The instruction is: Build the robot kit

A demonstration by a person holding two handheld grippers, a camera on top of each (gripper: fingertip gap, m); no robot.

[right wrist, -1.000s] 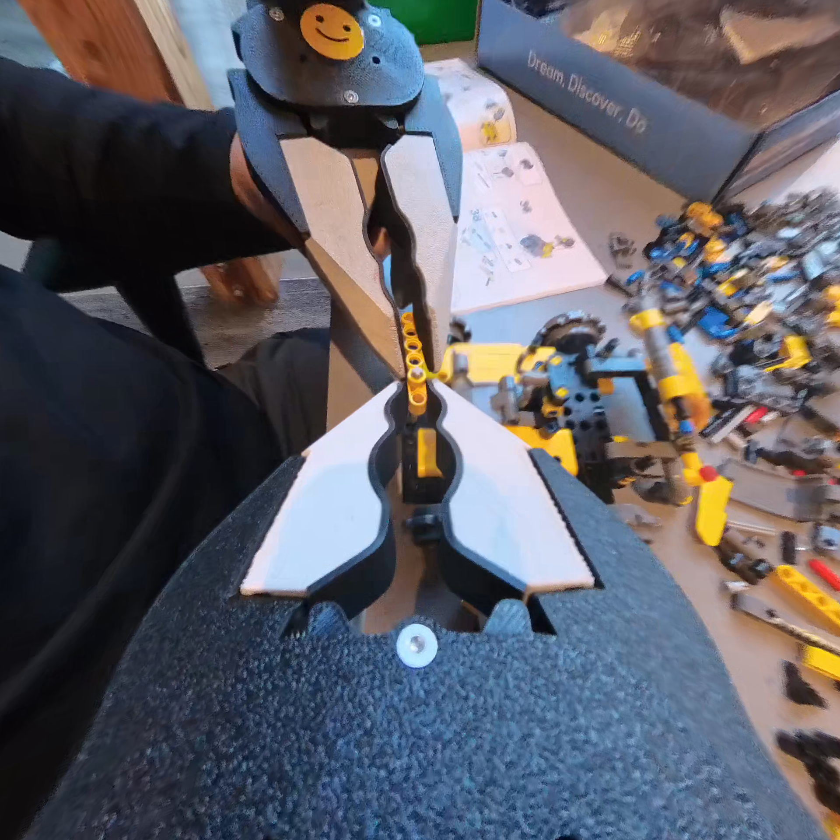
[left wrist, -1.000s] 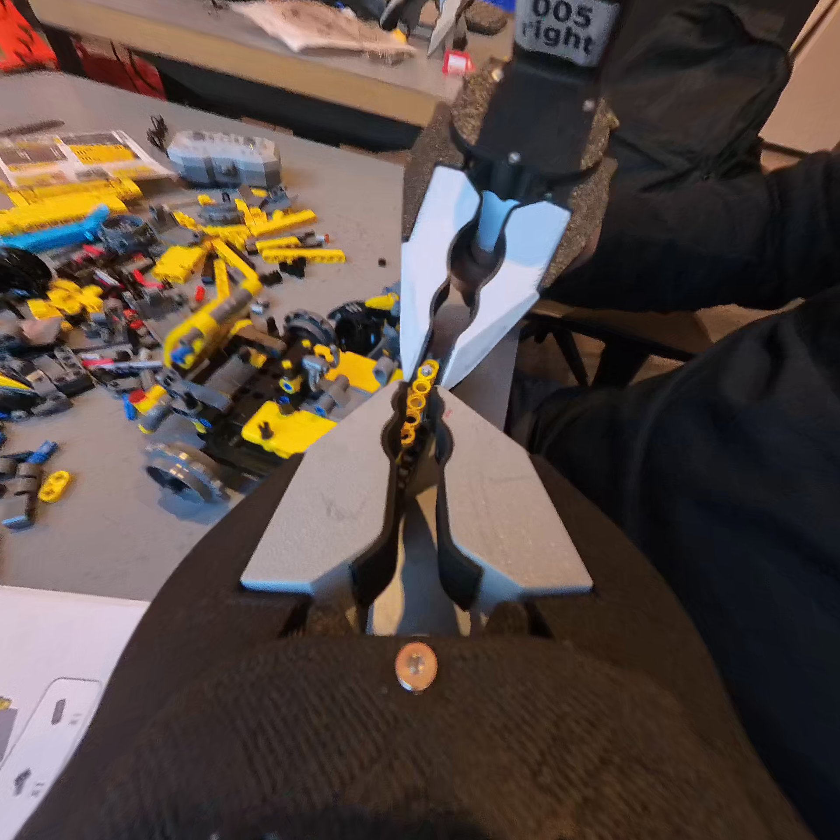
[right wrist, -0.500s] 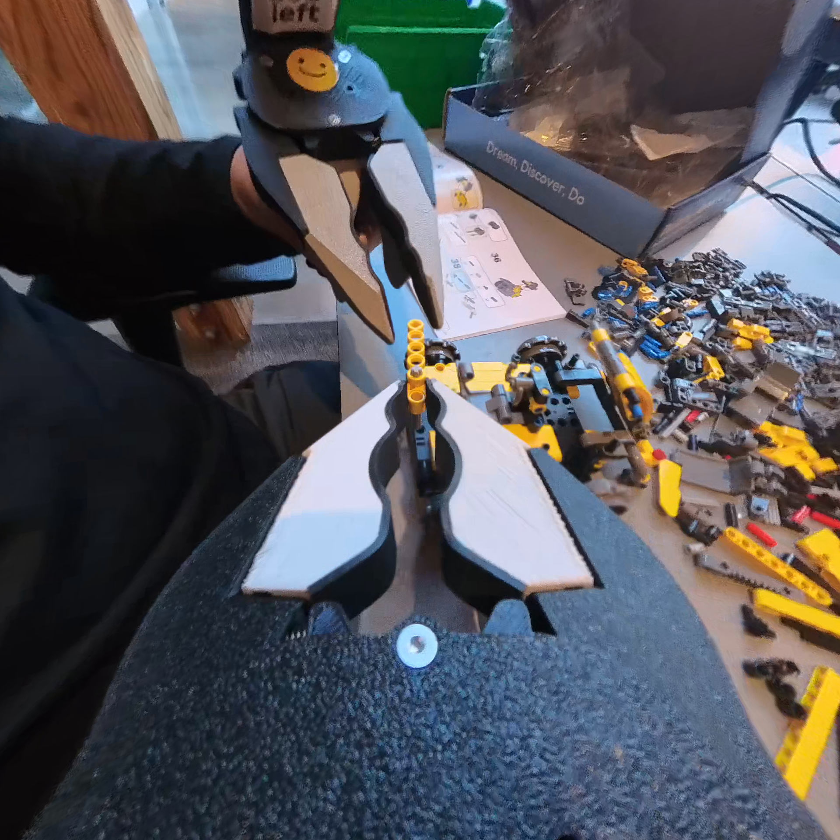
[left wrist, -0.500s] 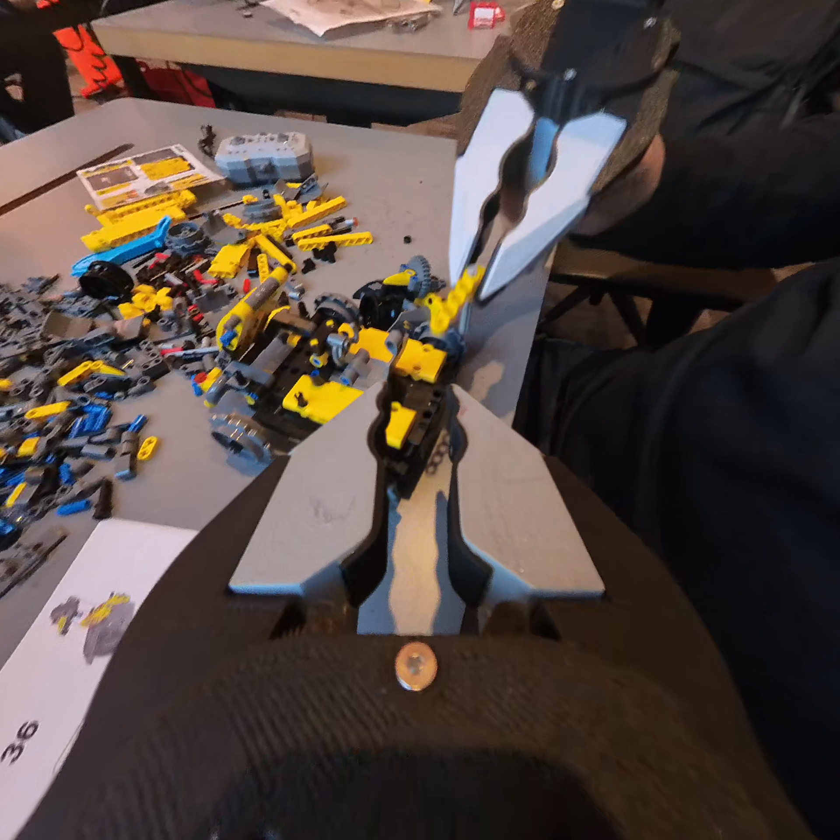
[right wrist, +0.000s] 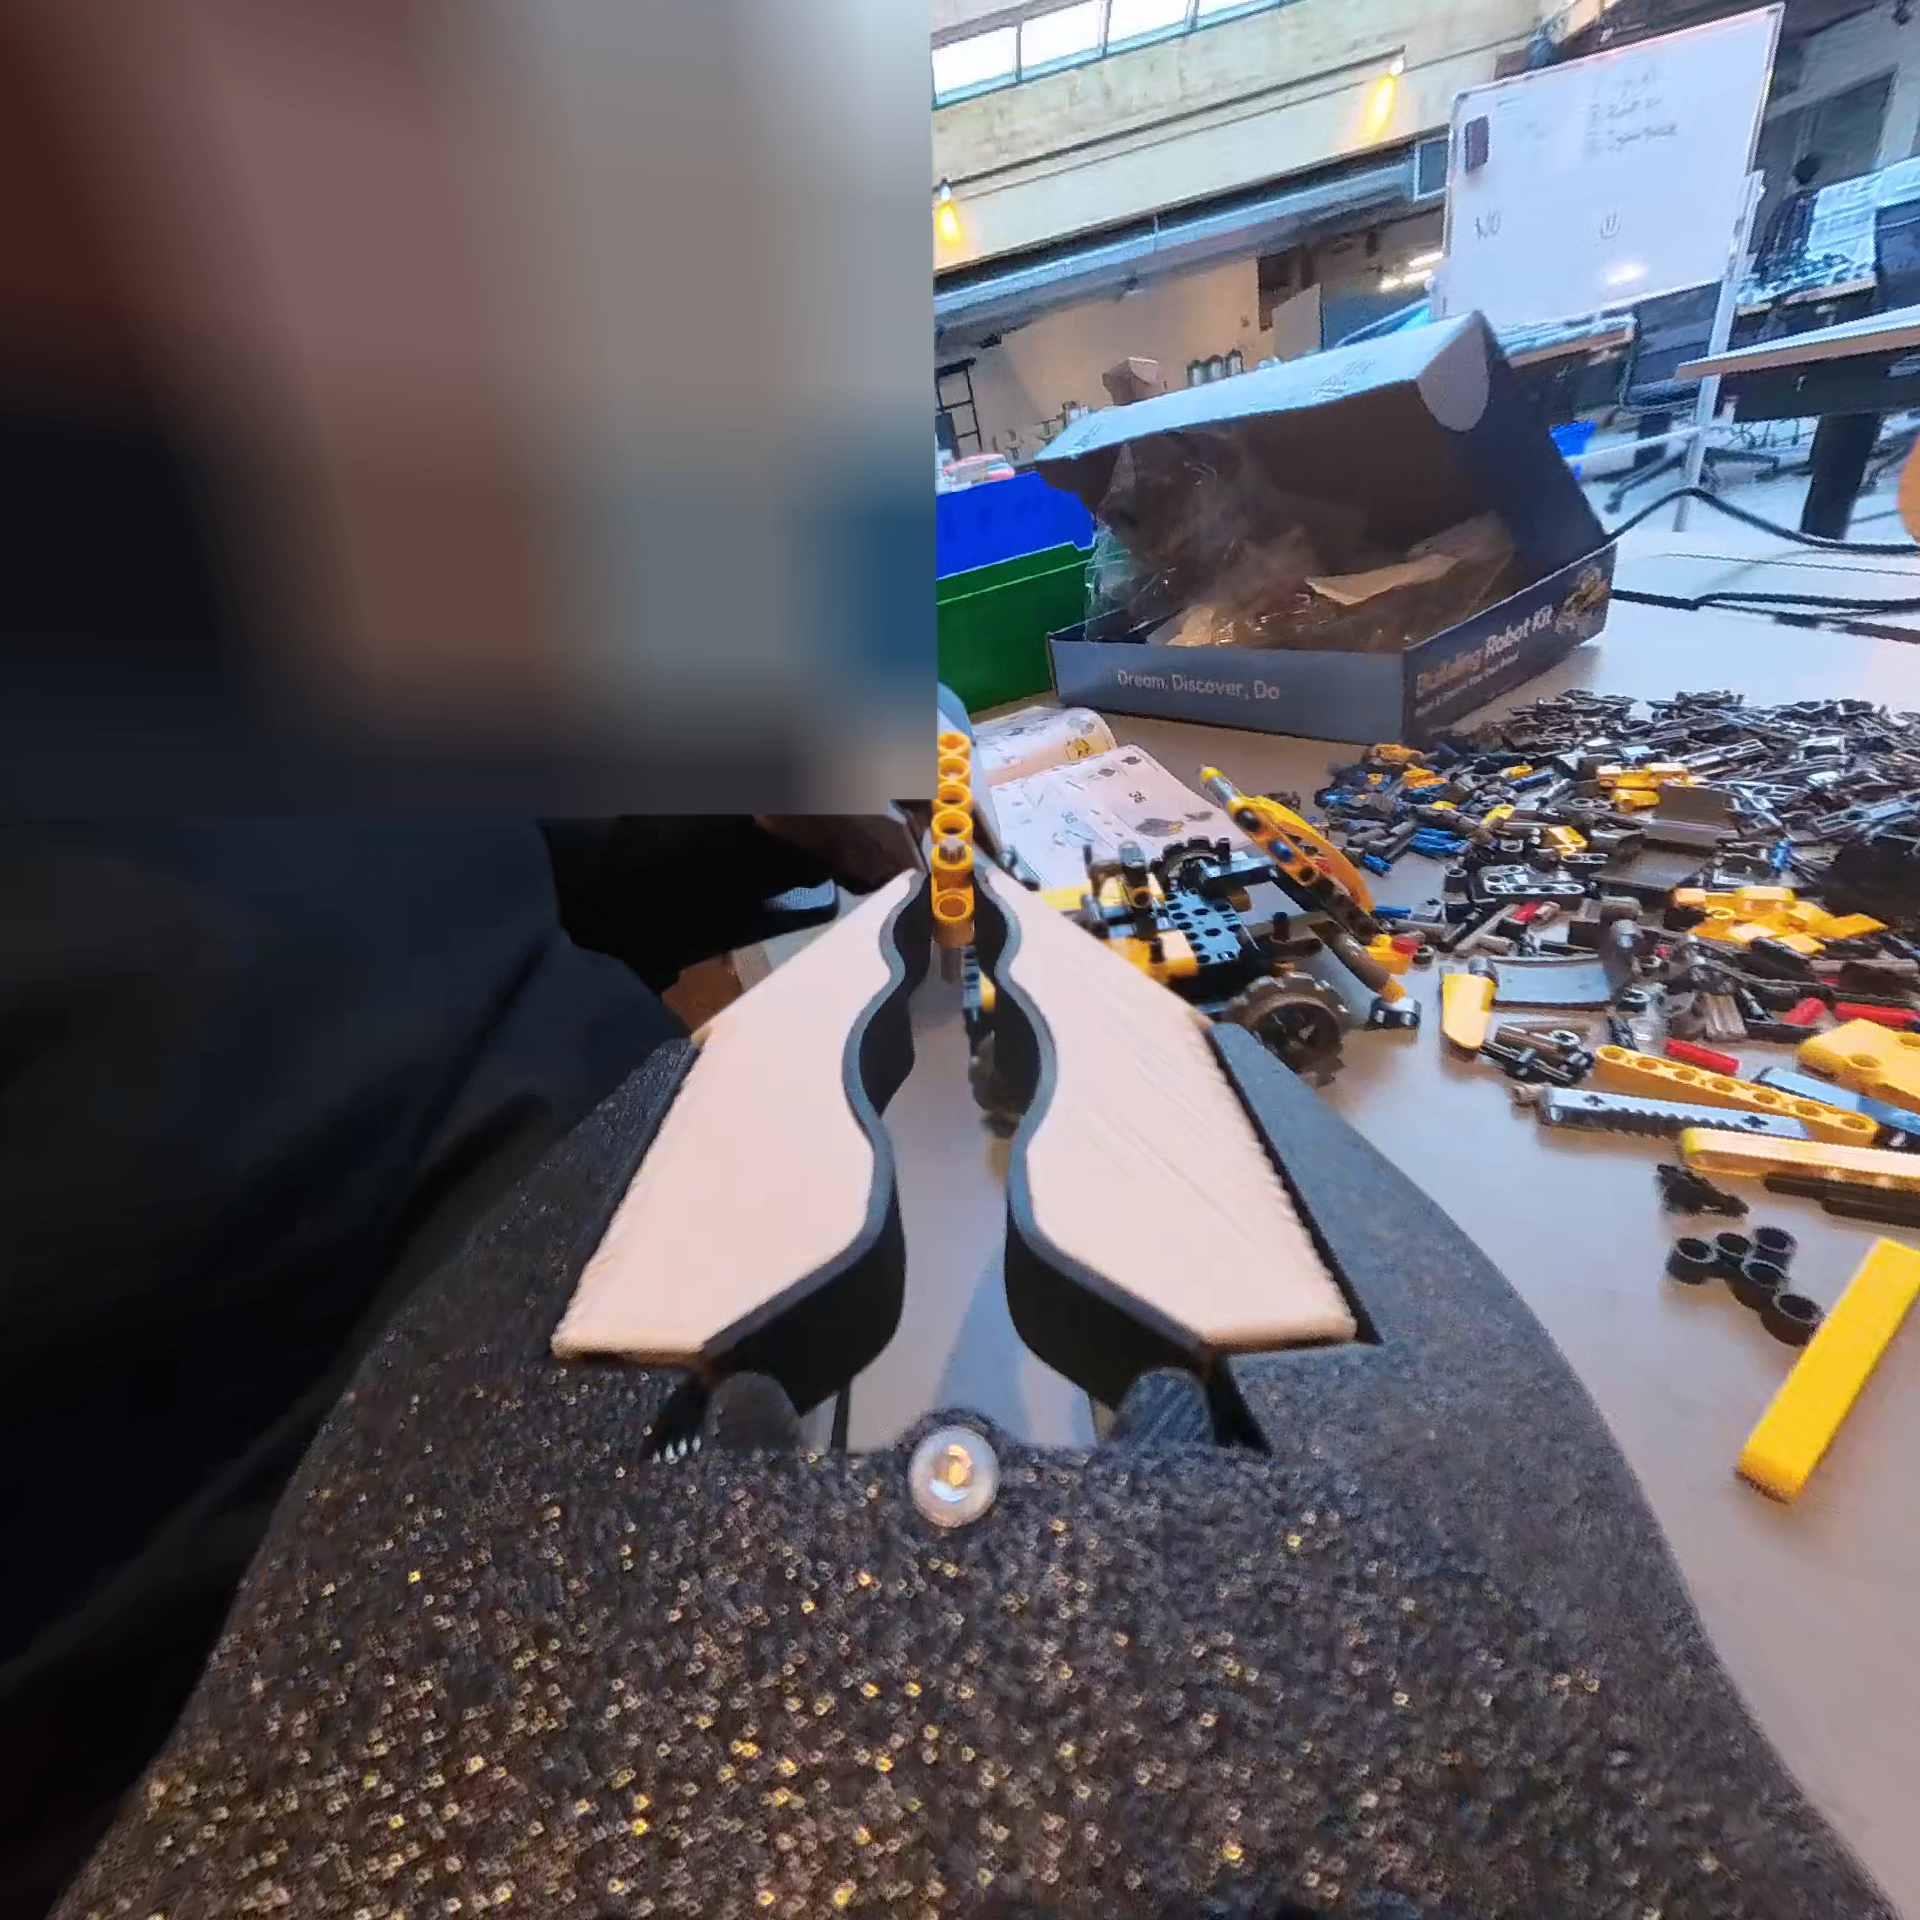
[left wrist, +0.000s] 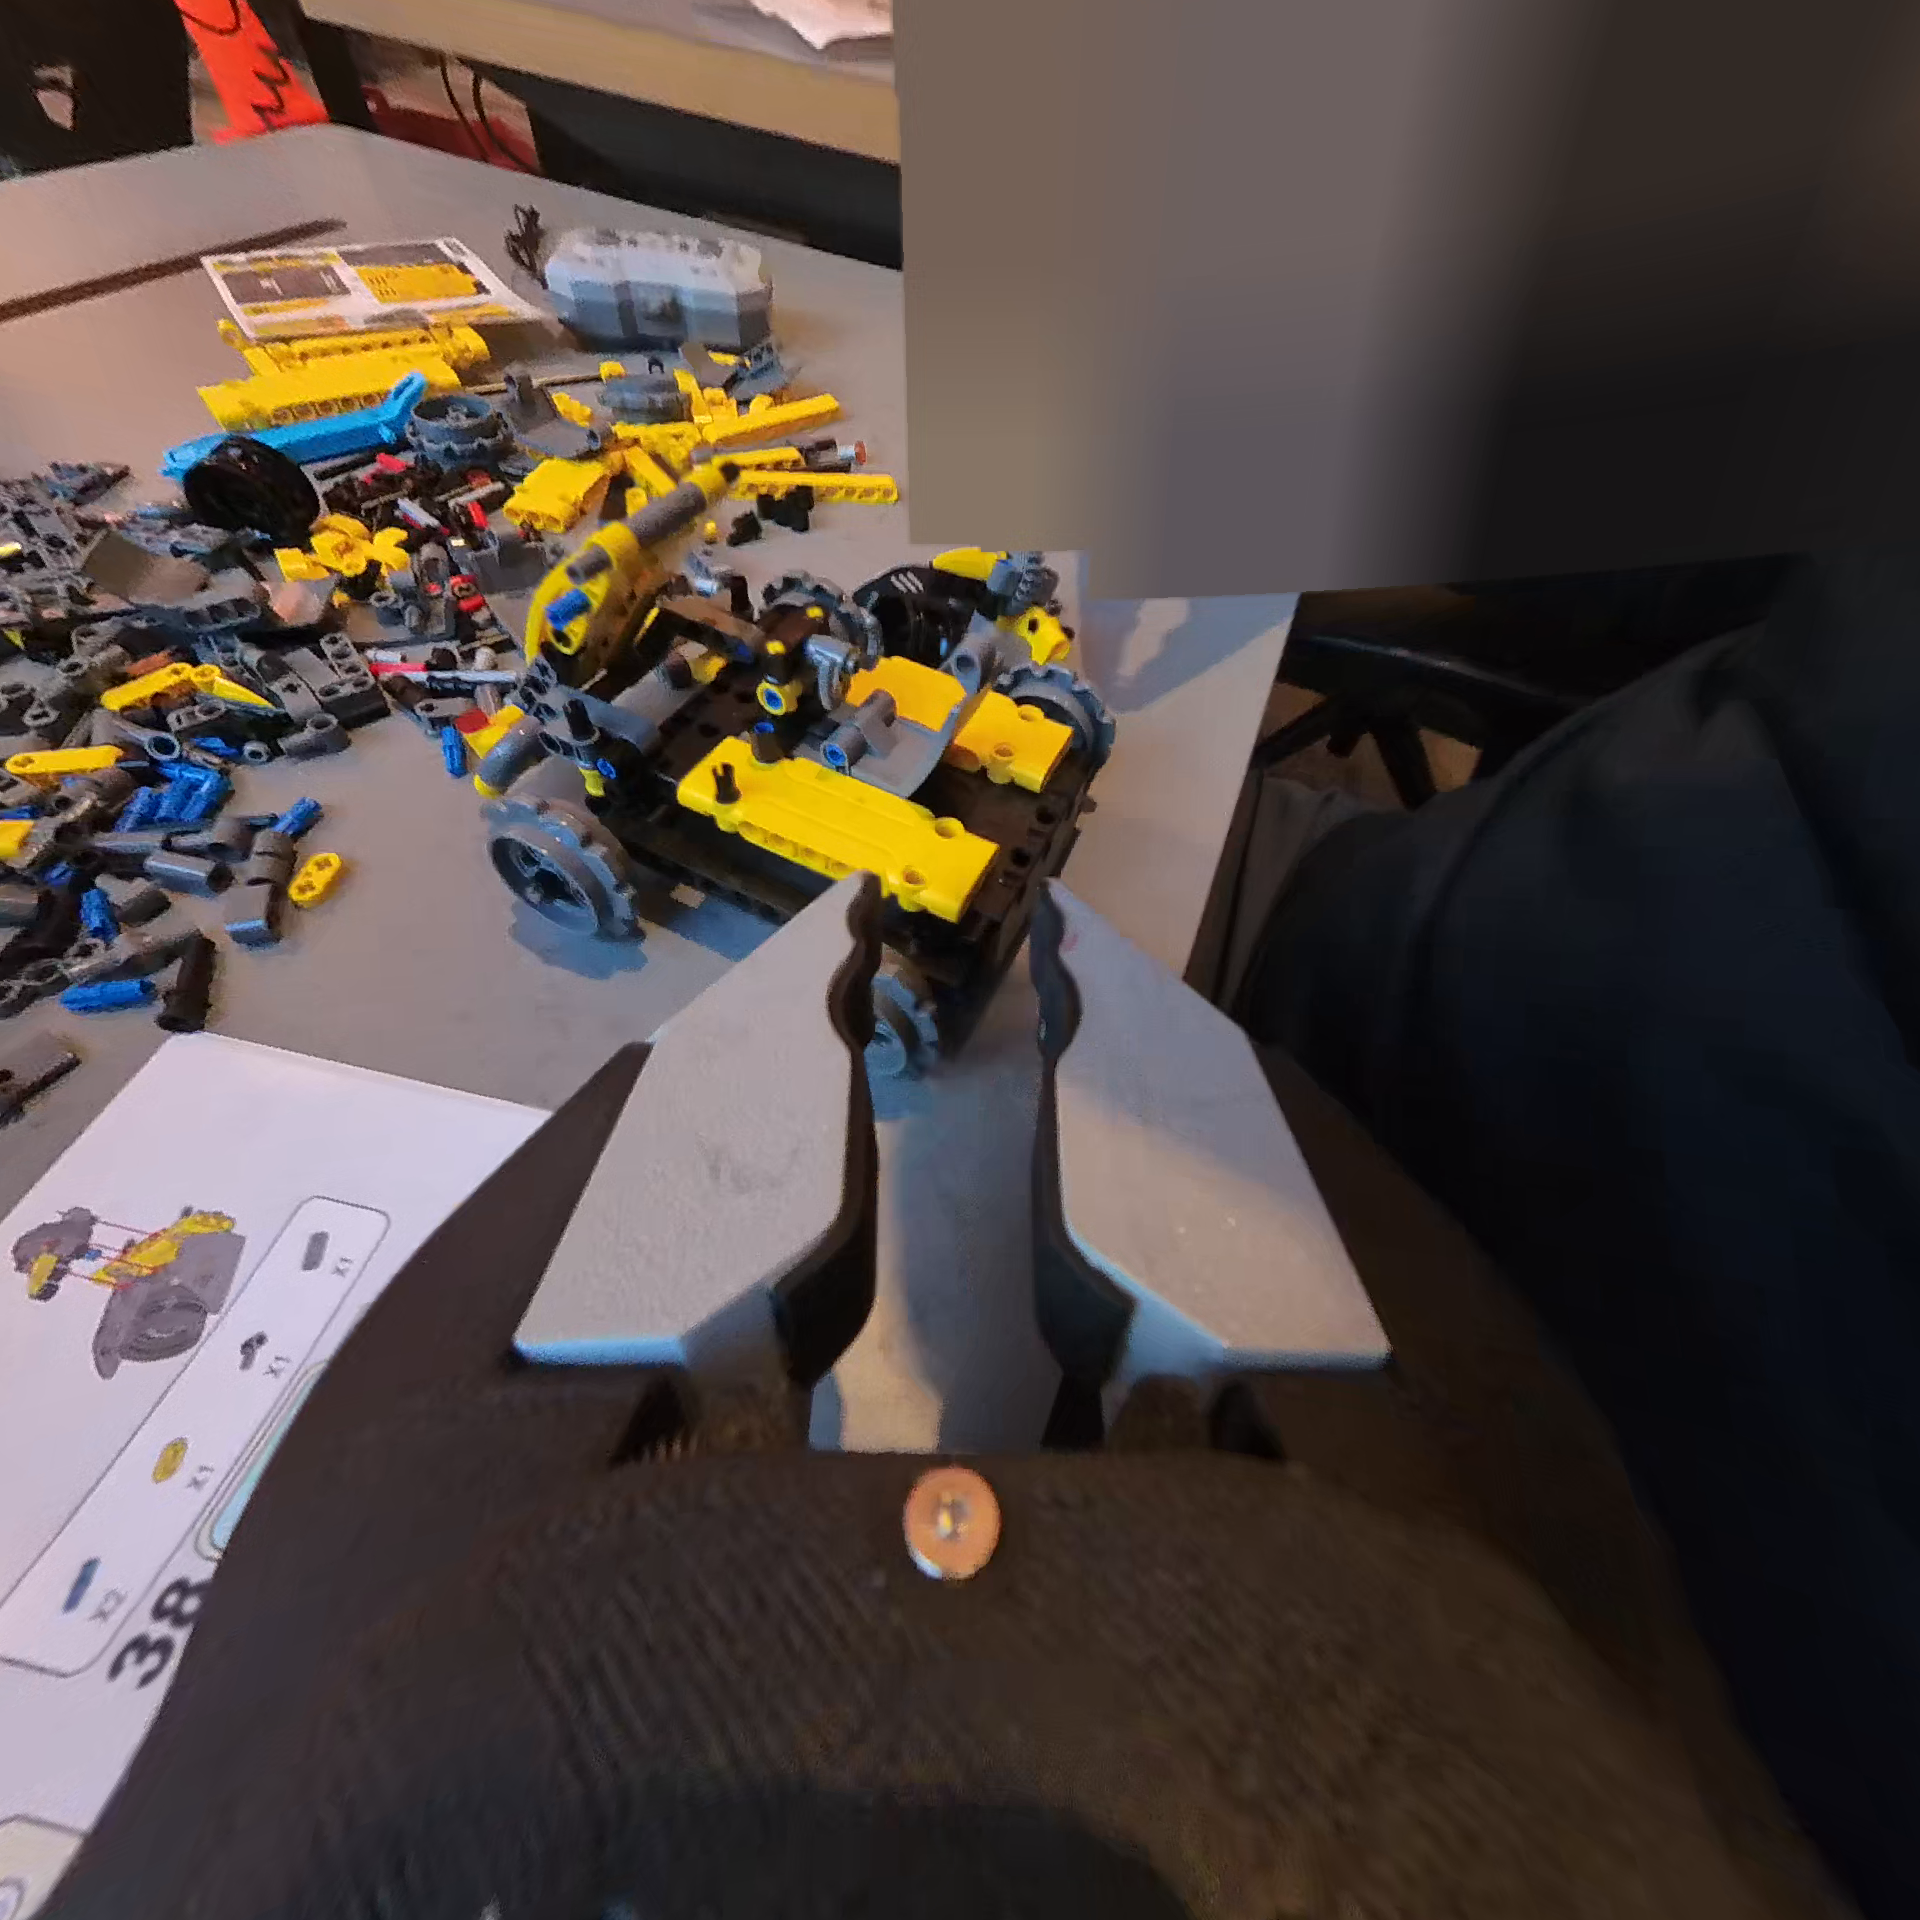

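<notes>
Yellow holed beam (right wrist: pixel 952 831) clamped upright in right tongs (right wrist: pixel 954 914)
Left tongs (left wrist: pixel 951 899) are spread apart, empty, beside the half-built yellow-and-black brick vehicle (left wrist: pixel 810 758) on the bench (left wrist: pixel 416 966).

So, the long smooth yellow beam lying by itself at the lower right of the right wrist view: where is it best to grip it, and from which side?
Probably at the middle of the yellow beam, across its narrow width, coming down from above. It lies flat on the table, long and thin, with both long edges exposed. Only the black connector sits close, near its upper left edge.
</notes>
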